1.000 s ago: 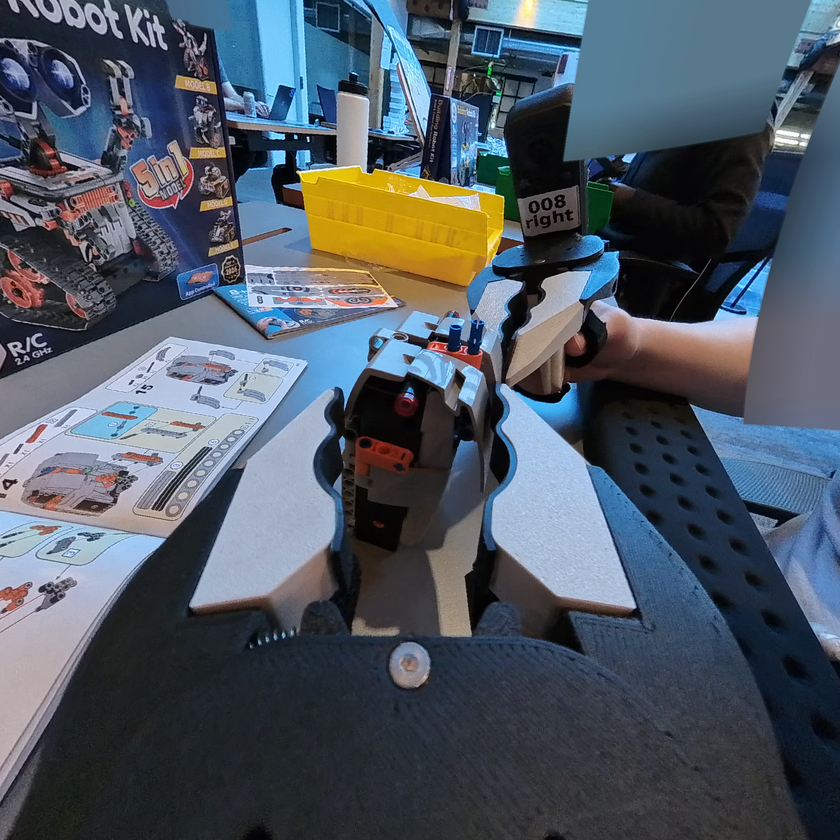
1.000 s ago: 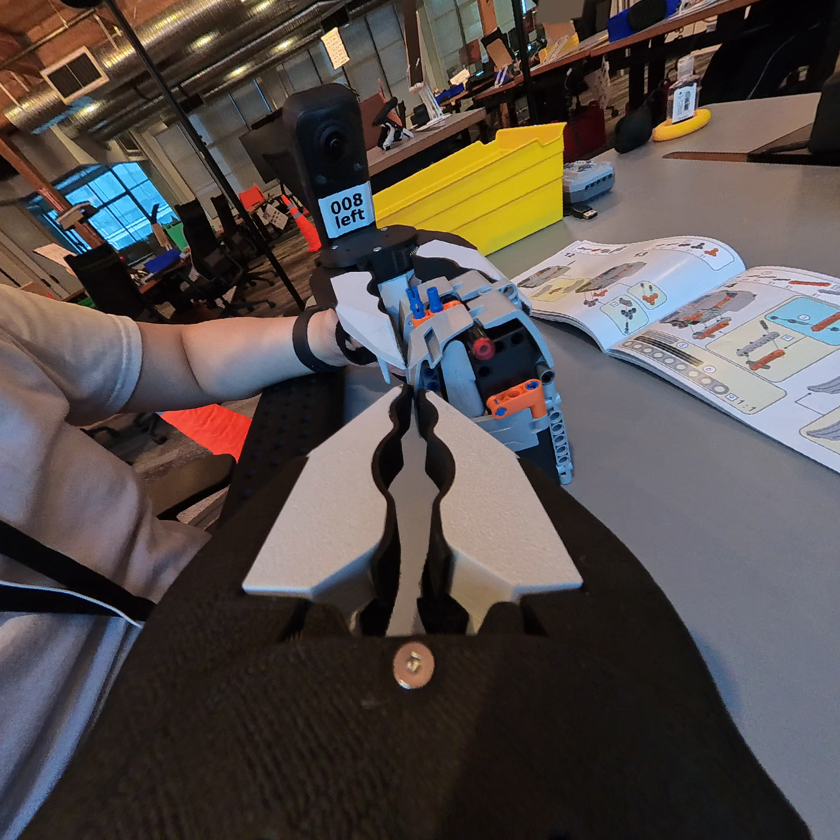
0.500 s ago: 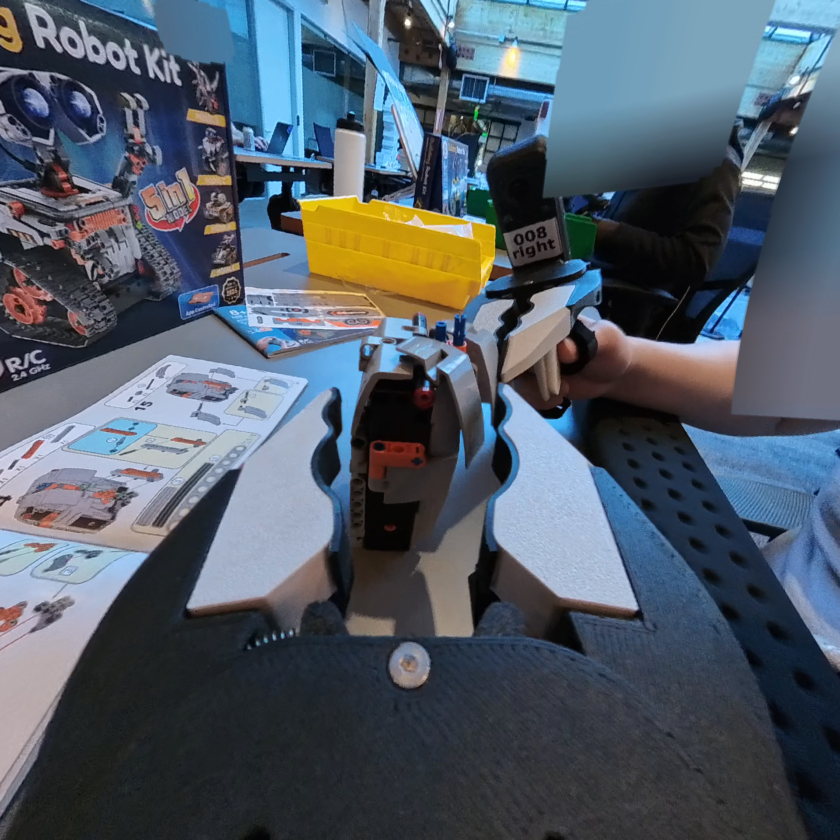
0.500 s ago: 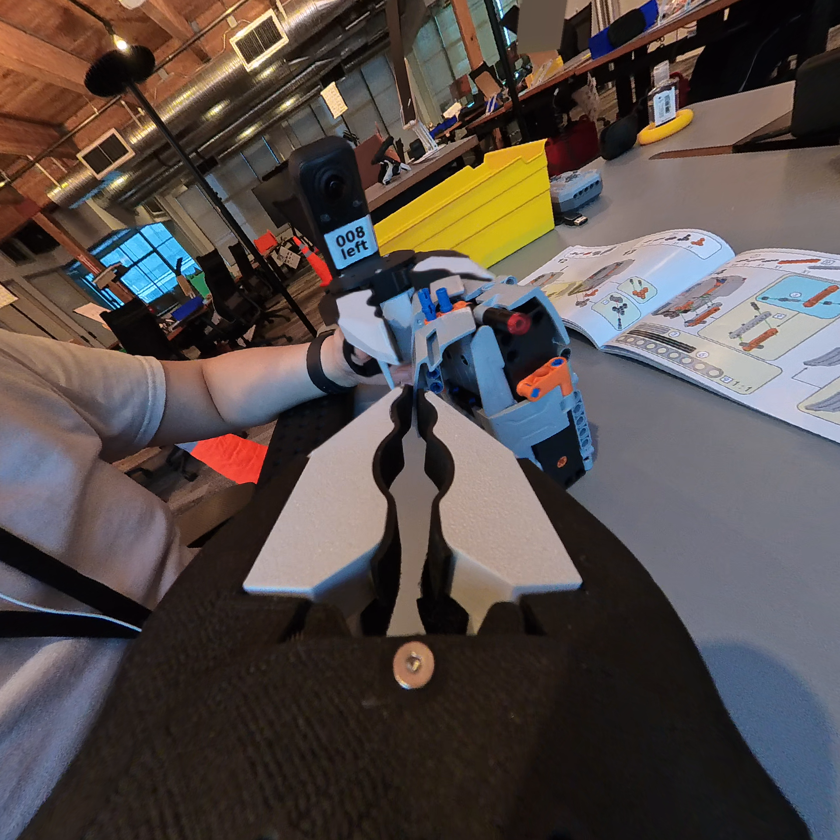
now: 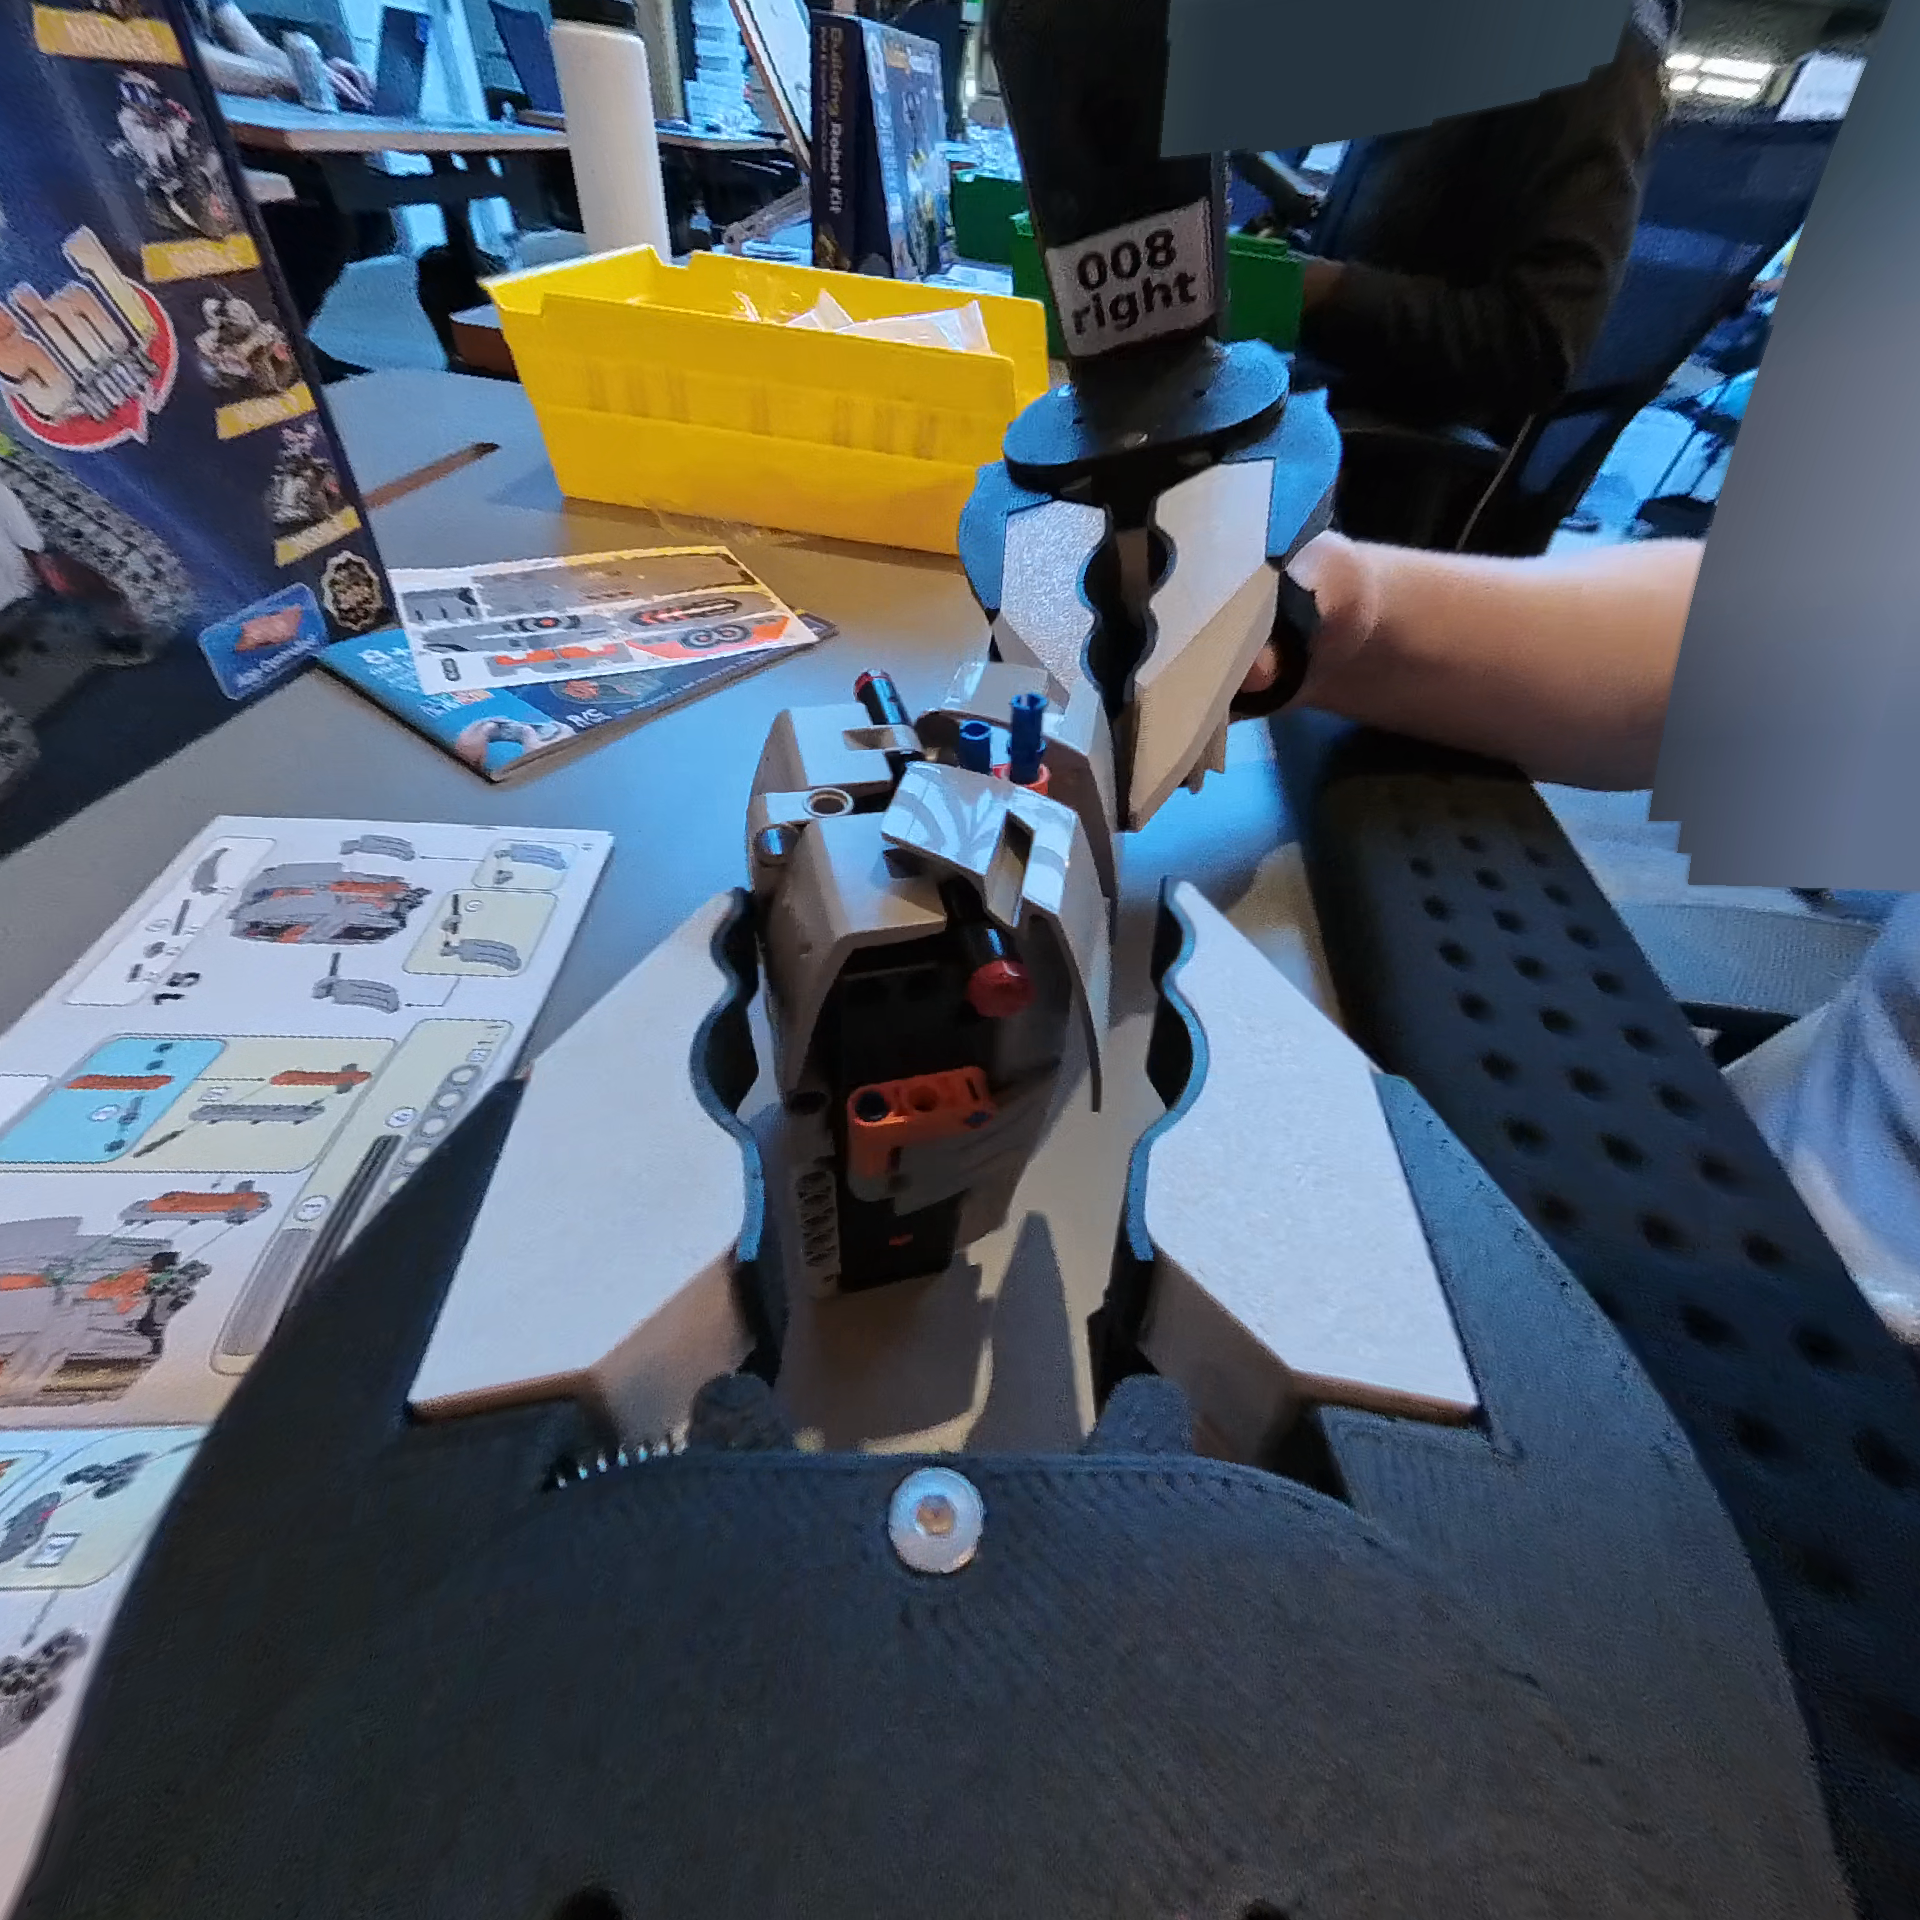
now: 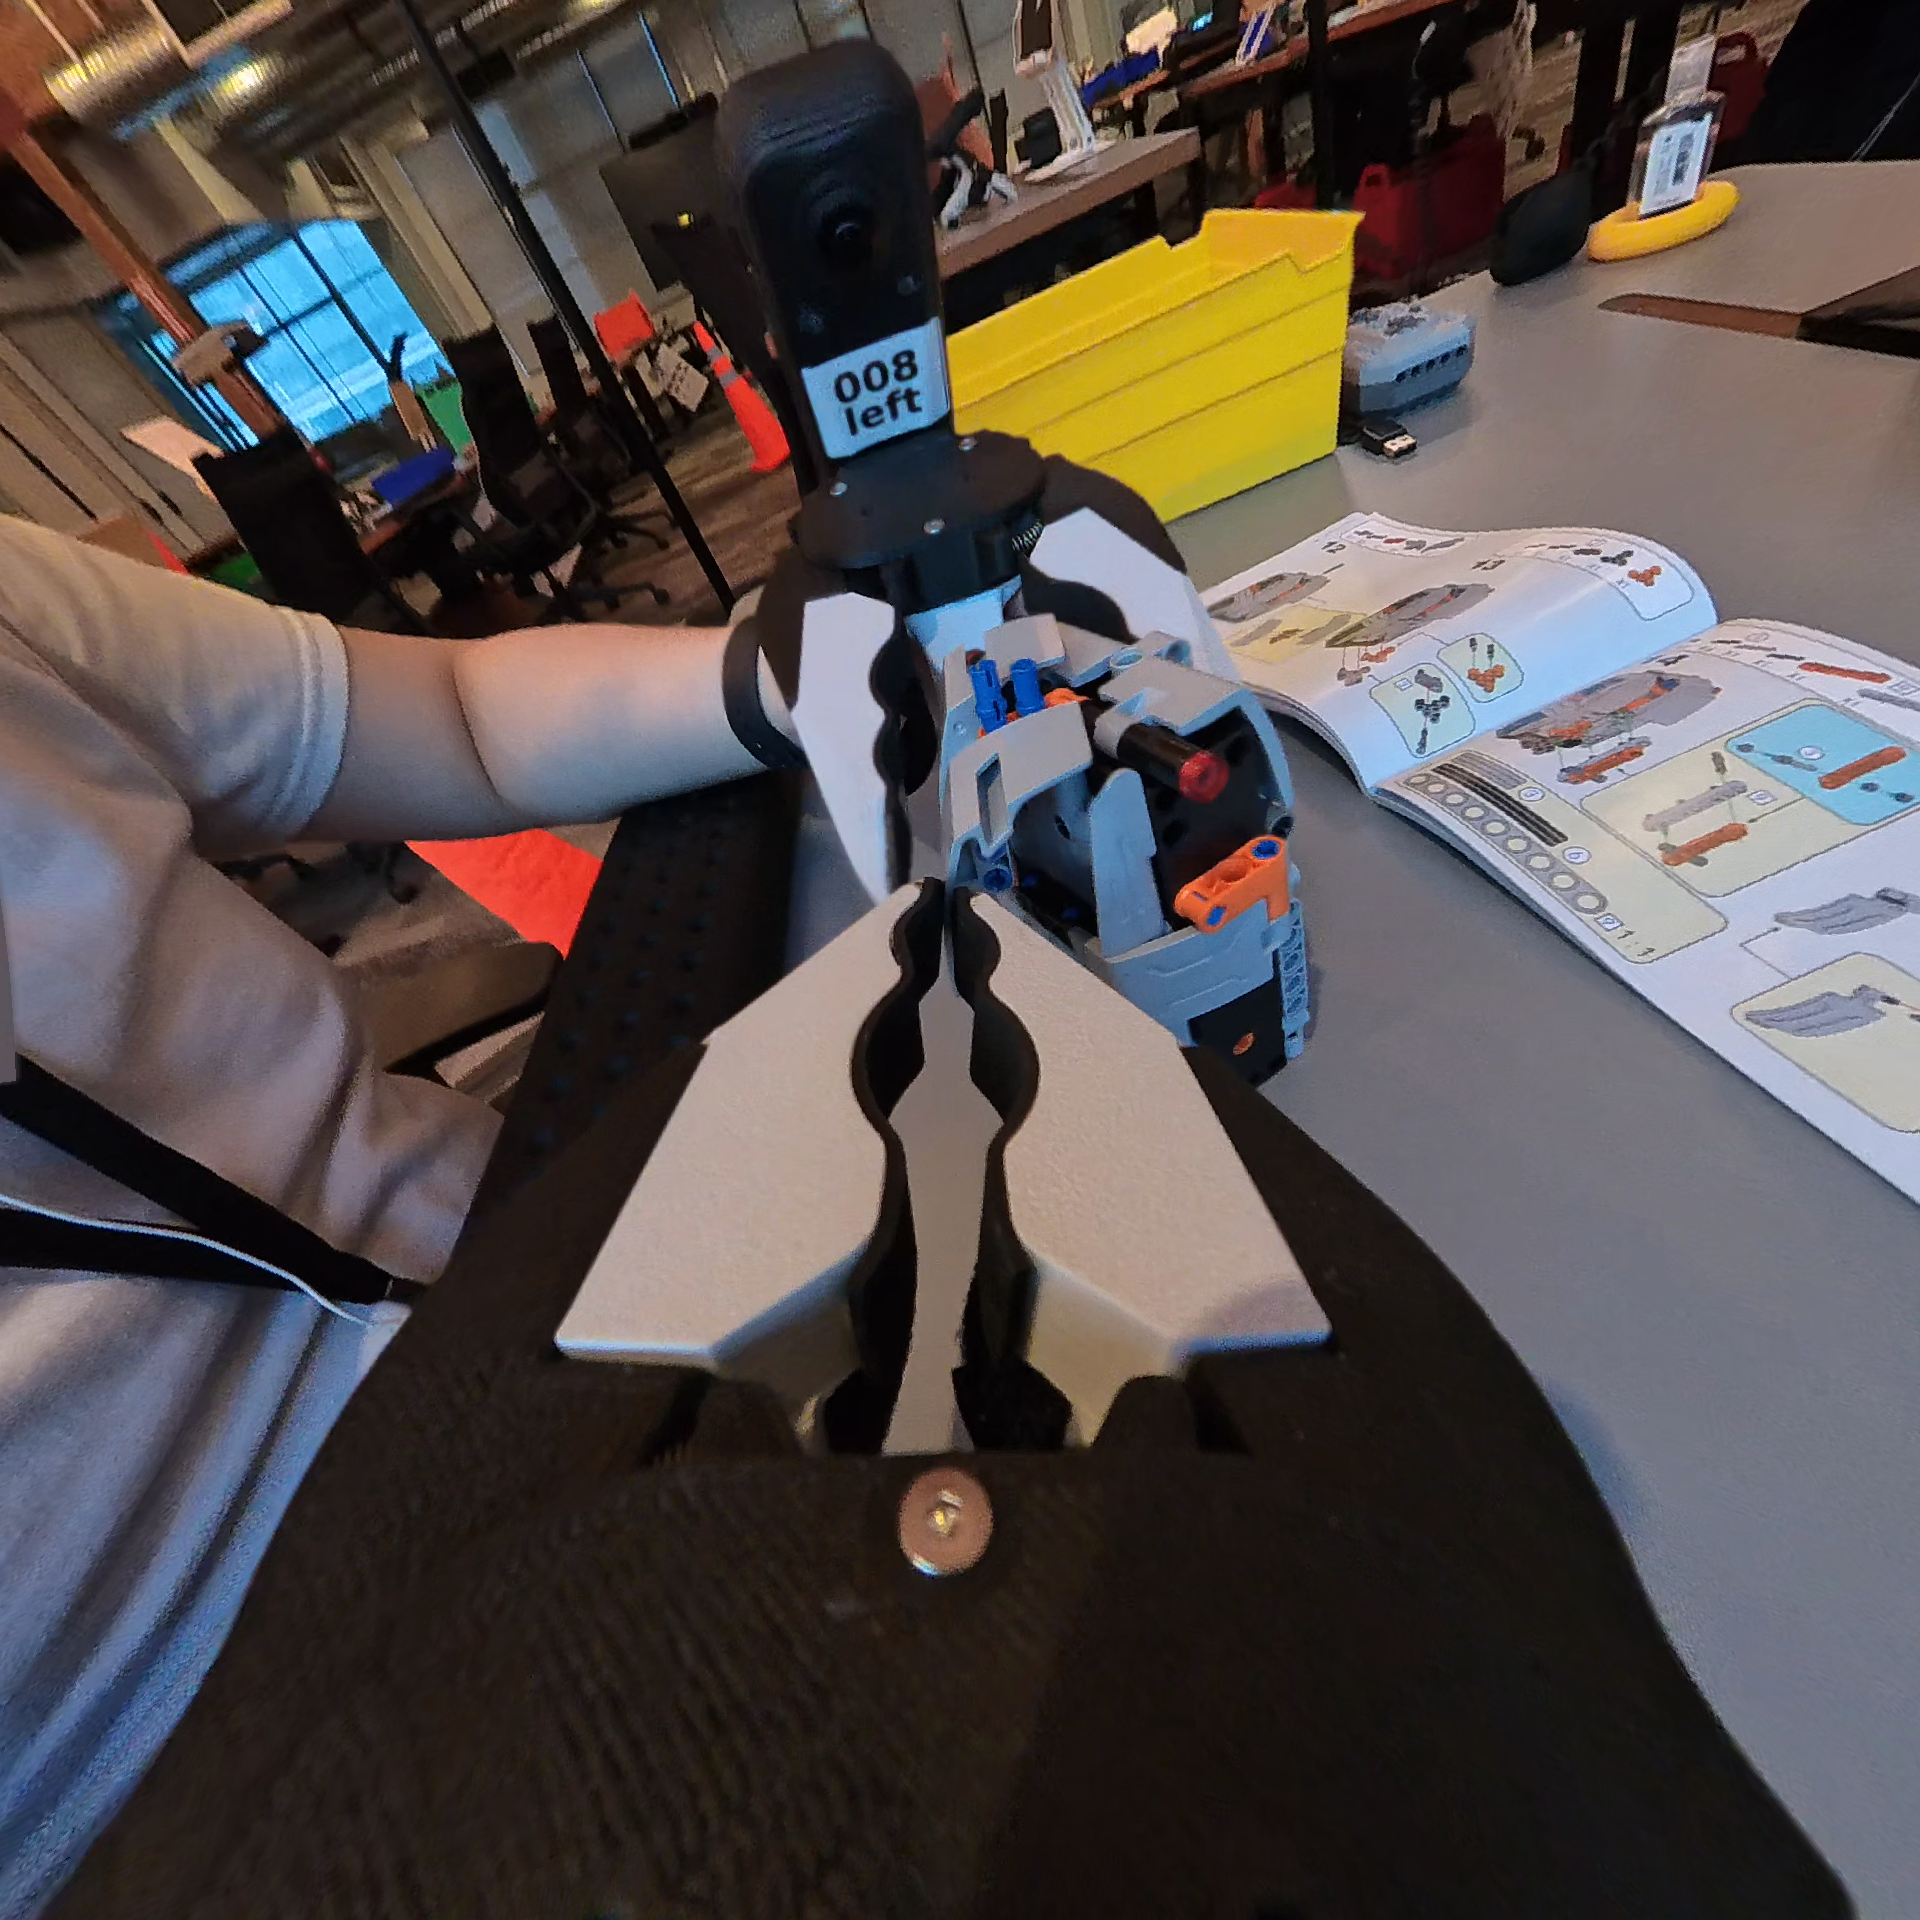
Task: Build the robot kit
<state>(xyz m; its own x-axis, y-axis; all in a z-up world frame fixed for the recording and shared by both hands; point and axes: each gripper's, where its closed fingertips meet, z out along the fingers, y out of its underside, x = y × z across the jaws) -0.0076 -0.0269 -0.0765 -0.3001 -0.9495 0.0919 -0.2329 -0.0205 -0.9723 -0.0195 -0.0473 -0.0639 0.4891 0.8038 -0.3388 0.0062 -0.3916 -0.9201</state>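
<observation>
Left wrist view: the left gripper has its two fingers spread wide, one on each side of a grey, black and orange brick model. The model stands on the grey table, right between the fingers. The left finger seems to touch it, but the picture is a bit blurry, so I cannot tell if it is squeezed. Just past the model is the right gripper, its tips beside the model's top, near two little blue pegs. Left of the claw lies an open instruction book. Farther ahead is a yellow bin, with a small leaflet in front of it.

Right wrist view: the right gripper has its fingers pressed nearly together, with nothing big between them. Its tips sit against the model's near lower corner. The left gripper faces it from behind the model. The instruction book lies off to the right, and the yellow bin is far ahead.
</observation>
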